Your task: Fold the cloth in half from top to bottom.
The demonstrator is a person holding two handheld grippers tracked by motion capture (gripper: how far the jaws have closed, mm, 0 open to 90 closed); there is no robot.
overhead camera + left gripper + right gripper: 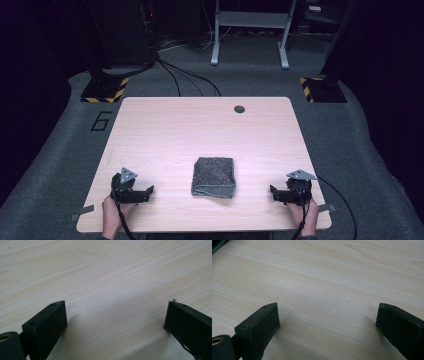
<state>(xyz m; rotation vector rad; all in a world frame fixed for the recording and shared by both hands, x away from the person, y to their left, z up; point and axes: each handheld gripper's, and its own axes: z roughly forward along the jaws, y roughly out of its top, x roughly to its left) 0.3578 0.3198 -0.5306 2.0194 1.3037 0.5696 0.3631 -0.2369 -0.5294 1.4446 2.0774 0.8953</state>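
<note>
Left of the folded grey towel (214, 177), your left tool (145, 192) rested low on the tabletop (200, 125), jaws spread wide and gripping nothing, likely parked ready to reach in. The towel lay between both tools near the tabletop's front edge, its long axis running front to back, the rolled fold facing you. Right of the towel, your right tool (274, 192) mirrored that pose, jaws likewise apart and empty, pointing inward.

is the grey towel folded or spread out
Folded. The grey towel lies as a compact square on the table, and stacked layers with a rounded fold show along its near edge in the high view.
</note>
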